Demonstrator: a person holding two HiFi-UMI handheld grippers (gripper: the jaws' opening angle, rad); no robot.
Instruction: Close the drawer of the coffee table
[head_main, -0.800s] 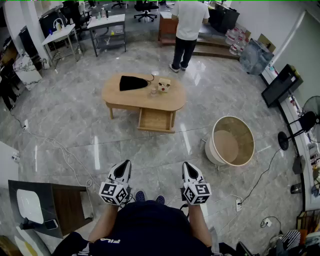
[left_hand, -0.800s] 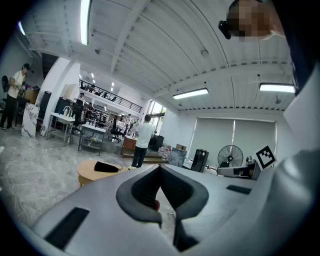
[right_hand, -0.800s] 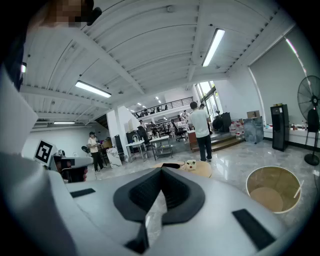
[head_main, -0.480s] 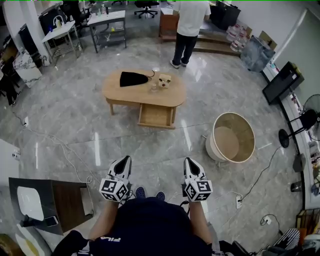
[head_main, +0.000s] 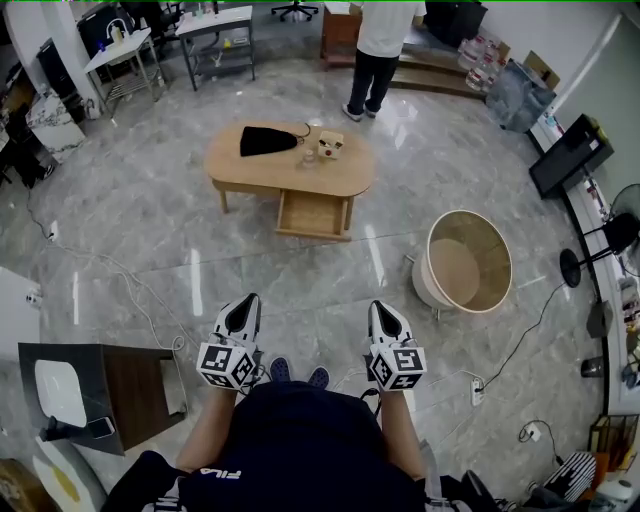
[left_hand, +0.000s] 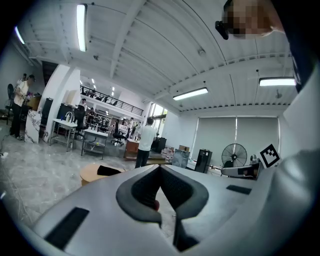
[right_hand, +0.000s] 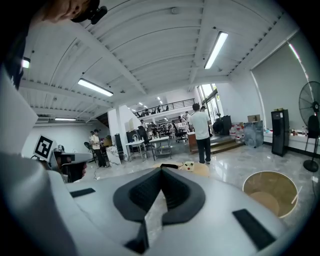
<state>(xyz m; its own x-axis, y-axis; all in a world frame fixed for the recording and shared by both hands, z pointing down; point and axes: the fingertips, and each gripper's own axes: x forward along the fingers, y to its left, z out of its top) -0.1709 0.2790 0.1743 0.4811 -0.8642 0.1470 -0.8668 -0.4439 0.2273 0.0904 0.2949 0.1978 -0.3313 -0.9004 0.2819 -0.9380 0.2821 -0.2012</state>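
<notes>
drawer (head_main: 312, 215) stands open, well apart from left gripper (head_main: 247, 303) and right gripper (head_main: 380, 308), both pressed together.

The left gripper (head_main: 246, 305) and right gripper (head_main: 381, 308) rode slightly higher in the head view than before, as did the wearer's shoes (head_main: 281, 368). The coffee table (head_main: 235, 170) and the standing person (head_main: 378, 50) slid toward the top edge, which cropped that person further.

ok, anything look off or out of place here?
The drawer of the coffee table stands pulled out on its near side. Right of it, a round tub seems to lie tipped on its side on the floor. No spill visible.
</notes>
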